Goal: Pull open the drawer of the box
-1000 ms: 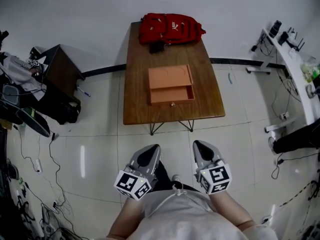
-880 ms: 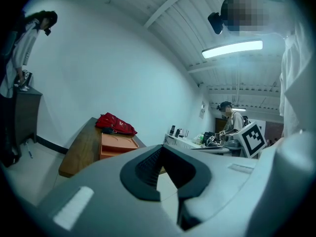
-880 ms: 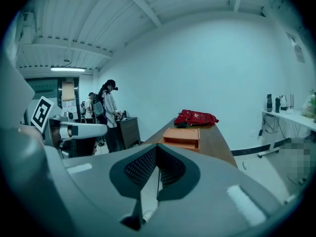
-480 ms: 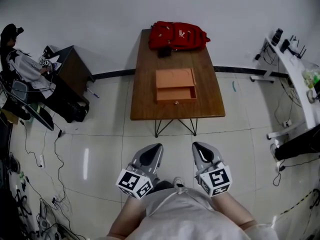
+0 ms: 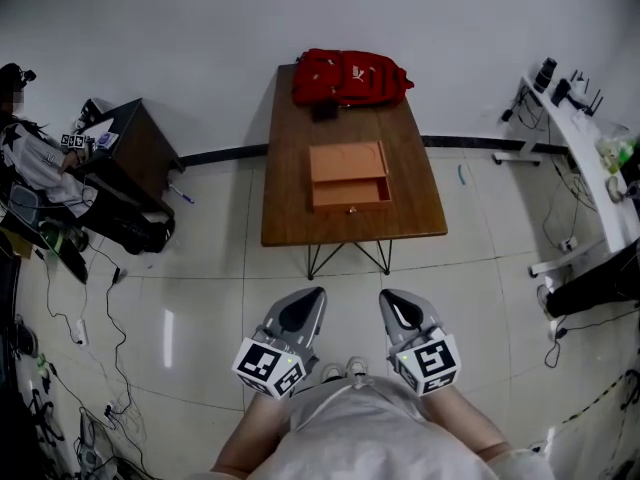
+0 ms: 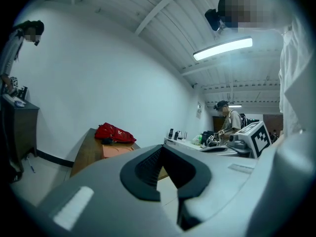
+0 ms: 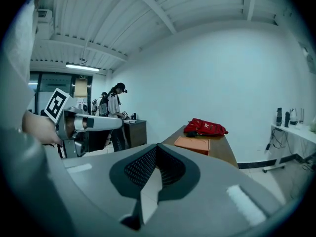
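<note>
In the head view we see the orange box (image 5: pixel 348 168) on the middle of the wooden table (image 5: pixel 420 218). Its drawer (image 5: pixel 350 194), with a small knob, faces us, and a red backpack (image 5: pixel 350 76) lies behind it at the far end. The left hand-held gripper (image 5: pixel 300 308) and the right hand-held gripper (image 5: pixel 398 306) hang close to our body, over the tiled floor (image 5: pixel 200 288) and well apart from the table. In the left gripper view the jaws meet at their tips, holding nothing. In the right gripper view the jaws are likewise together and empty, with the box far ahead on the table.
</note>
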The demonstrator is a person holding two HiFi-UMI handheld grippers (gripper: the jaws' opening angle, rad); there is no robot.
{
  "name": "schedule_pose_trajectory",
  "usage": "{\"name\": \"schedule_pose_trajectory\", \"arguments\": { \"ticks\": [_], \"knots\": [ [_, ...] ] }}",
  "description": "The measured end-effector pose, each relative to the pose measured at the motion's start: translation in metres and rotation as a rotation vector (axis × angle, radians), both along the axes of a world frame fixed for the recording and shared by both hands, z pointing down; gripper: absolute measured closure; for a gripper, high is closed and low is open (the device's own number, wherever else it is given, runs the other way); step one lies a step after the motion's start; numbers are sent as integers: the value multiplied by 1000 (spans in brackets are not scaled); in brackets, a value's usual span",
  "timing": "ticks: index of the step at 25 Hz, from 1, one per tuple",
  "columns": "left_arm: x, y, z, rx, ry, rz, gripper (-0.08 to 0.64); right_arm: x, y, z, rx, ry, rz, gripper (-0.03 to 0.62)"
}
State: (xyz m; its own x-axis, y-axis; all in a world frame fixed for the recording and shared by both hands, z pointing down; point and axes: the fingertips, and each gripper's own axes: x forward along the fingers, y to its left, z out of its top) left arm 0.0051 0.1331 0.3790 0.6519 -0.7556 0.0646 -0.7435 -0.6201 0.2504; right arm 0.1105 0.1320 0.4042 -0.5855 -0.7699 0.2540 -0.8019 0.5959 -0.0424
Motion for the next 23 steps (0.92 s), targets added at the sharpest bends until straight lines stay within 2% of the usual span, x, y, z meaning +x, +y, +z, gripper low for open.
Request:
{"name": "schedule_pose_trajectory", "arguments": {
  "ticks": [7, 23],
  "knots": [
    [5, -2, -7, 15, 5, 25, 555, 7, -3, -6, 0, -34, 30, 584],
    [7, -4, -8, 26, 18, 38, 555, 9, -5, -5, 8, -23, 42, 584]
  ]
}}
